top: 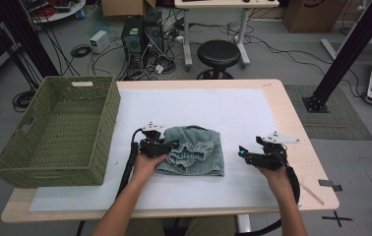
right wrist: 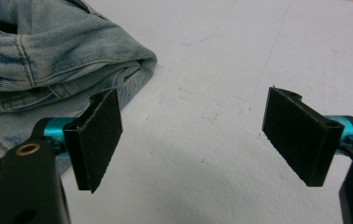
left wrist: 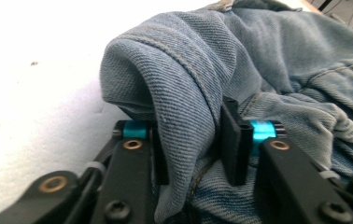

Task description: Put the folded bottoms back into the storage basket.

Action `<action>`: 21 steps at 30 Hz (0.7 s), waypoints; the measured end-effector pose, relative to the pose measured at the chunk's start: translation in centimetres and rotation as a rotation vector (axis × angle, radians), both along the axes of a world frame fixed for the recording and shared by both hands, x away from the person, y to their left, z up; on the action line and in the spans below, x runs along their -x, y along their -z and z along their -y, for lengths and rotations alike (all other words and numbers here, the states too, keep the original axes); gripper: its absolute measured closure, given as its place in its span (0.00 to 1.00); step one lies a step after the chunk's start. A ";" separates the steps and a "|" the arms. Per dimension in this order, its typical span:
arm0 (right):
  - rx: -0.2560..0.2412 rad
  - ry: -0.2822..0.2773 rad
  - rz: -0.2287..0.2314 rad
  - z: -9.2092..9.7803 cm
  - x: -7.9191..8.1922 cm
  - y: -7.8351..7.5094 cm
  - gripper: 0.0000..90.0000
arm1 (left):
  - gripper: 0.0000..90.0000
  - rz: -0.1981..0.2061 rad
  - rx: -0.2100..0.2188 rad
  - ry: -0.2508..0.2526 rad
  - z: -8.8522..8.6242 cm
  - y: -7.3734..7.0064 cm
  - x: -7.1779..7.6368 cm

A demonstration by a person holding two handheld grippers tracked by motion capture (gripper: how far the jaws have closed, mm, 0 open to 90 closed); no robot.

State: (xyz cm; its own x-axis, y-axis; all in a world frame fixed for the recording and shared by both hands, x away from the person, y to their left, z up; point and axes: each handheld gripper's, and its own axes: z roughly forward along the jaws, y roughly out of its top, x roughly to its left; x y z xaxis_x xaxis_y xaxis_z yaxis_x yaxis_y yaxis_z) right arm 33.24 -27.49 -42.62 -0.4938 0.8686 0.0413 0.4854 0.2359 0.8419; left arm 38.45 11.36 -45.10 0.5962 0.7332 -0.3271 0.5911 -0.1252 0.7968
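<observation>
- High view, far left: a green woven basket [top: 58, 130] sits on the left end of the table [top: 292, 105]. It looks empty, and it is just beside the folded denim shorts [top: 194, 157].
- Next comes the left gripper [top: 167, 146], at the left edge of the shorts. The left gripper view shows its jaws pinching a thick fold of the denim [left wrist: 184, 93] between them.
- The shorts lie in the middle of the white mat [top: 223, 105], in a small folded pile.
- To the right, the right gripper [top: 243, 151] hovers near the right edge of the shorts and is not touching them. Its jaws are spread wide, with only the mat between them in the right gripper view.
- I think the job now is to lift the folded shorts and put them into the basket.
- To do it well, the right gripper should slide under the right edge and pinch all the layers. Then both hands should lift together and level, so the fold does not fall open.
</observation>
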 end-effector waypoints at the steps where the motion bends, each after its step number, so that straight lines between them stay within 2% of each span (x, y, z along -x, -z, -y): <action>1: 0.001 -0.001 -0.002 0.0 0.0 0.1 0.23 | 0.80 0.012 0.007 0.007 -0.1 0.0 0.1; 5: -0.001 0.001 -0.010 -0.1 -0.1 0.3 0.23 | 0.81 0.063 0.083 0.038 -0.7 -0.6 0.4; 12: -0.006 0.003 -0.006 0.1 -0.1 0.5 0.23 | 0.82 0.212 0.172 0.106 -0.8 -3.6 1.6; 18: -0.006 0.009 -0.010 0.3 0.0 0.5 0.23 | 0.82 0.284 0.195 0.145 -1.1 -5.7 2.2; 21: -0.004 0.009 -0.010 0.3 0.0 0.4 0.23 | 0.82 0.307 0.209 0.163 -1.3 -6.5 2.4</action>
State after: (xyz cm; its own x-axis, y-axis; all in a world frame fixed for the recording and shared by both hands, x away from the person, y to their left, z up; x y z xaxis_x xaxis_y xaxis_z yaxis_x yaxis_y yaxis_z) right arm 33.26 -27.81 -43.06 -0.4852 0.8730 0.0492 0.4957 0.2283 0.8380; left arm 36.08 12.63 -38.60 0.7920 0.5578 -0.2481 0.3080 -0.0142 0.9513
